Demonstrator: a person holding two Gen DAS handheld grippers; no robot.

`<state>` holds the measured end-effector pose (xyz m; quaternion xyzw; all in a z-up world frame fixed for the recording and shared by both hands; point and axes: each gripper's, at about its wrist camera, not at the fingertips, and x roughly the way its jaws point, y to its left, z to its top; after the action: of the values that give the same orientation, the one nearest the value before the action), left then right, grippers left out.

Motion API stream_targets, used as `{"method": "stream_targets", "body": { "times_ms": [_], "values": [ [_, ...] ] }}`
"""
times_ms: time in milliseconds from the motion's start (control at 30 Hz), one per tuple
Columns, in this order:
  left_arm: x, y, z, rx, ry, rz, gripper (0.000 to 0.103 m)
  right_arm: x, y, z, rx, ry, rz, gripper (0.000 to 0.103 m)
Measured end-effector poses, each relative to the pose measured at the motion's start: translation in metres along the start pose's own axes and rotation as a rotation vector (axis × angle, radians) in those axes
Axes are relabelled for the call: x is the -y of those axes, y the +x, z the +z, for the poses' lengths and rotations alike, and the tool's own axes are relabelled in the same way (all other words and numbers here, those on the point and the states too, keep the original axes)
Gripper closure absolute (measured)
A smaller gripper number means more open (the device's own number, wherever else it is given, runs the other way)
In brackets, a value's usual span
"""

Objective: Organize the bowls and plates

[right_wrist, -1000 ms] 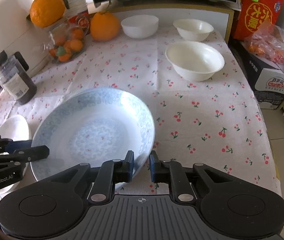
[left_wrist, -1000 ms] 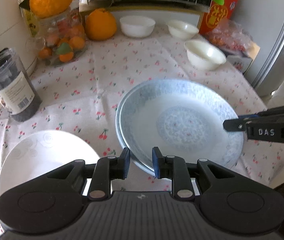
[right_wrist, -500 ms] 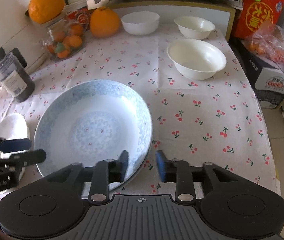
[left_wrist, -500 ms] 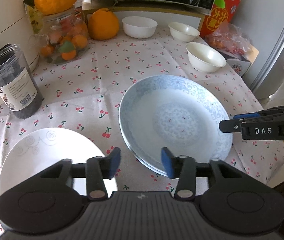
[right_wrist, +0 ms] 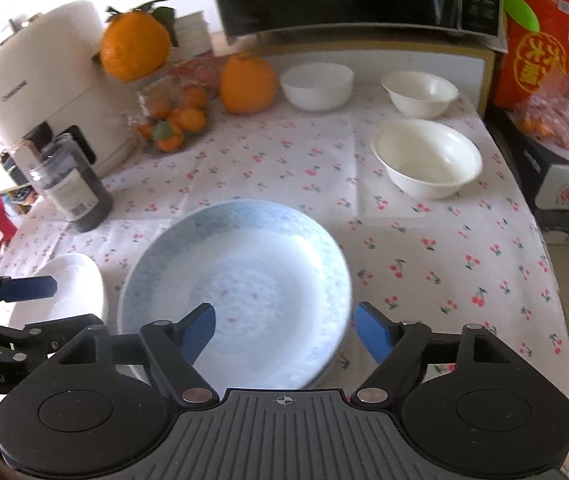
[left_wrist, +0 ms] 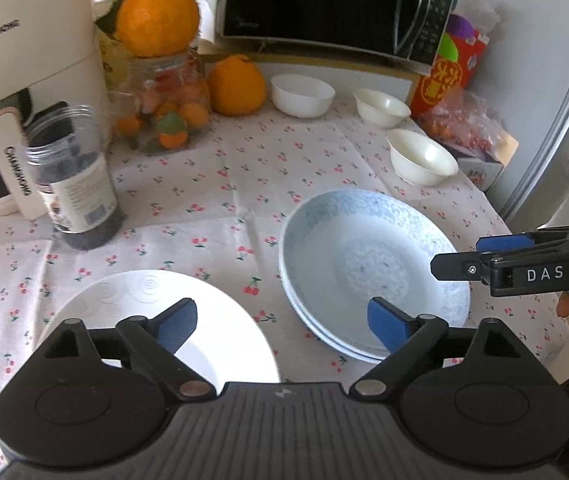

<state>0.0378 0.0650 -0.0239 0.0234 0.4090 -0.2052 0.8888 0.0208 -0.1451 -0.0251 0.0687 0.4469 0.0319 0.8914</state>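
A blue-patterned plate (left_wrist: 372, 268) (right_wrist: 236, 280) lies stacked on a matching plate on the cherry-print tablecloth. To its left sits a white plate (left_wrist: 156, 320) (right_wrist: 68, 288). Three white bowls (left_wrist: 302, 94) (left_wrist: 380, 106) (left_wrist: 422, 156) stand apart at the back right. My left gripper (left_wrist: 282, 326) hovers over the gap between the white plate and the blue stack. Its jaws are opening and the pads touch nothing. At the stack's near rim my right gripper (right_wrist: 286, 330) is also opening. The plate's edge lies below its spread fingers, untouched.
At the left stand a dark-filled jar (left_wrist: 72, 188), a glass jar of small oranges (left_wrist: 164, 112) and a white appliance (left_wrist: 16, 60). A large orange (left_wrist: 236, 84) and a microwave (left_wrist: 324, 4) are at the back. A red box (left_wrist: 448, 68) and a fruit bag (left_wrist: 460, 124) crowd the right edge.
Both grippers were shut on the blue plate's rim and have opened wide. The plate has settled flat on the one beneath. My left gripper has drawn back a little.
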Motion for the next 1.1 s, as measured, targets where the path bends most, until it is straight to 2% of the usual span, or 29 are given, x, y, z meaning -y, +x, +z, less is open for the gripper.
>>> {"method": "stream_targets", "body": {
  "times_ms": [333,800,933,1100],
  "values": [
    [-0.034,-0.025,-0.012,0.063,-0.041,0.051,0.006,-0.038,-0.002,-0.002,0.062,-0.085,0.096,0.018],
    [-0.091,-0.049,-0.046,0.113,-0.082,0.111,0.005,-0.098,0.002,-0.022,0.102,-0.227,0.265,0.018],
    [-0.101,-0.050,-0.055,0.120,-0.070,0.104,0.007,-0.110,0.005,-0.028,0.099,-0.256,0.306,0.018],
    [-0.110,-0.045,-0.060,0.106,-0.058,0.093,0.015,-0.122,0.006,-0.037,0.077,-0.295,0.375,0.018]
  ]
}}
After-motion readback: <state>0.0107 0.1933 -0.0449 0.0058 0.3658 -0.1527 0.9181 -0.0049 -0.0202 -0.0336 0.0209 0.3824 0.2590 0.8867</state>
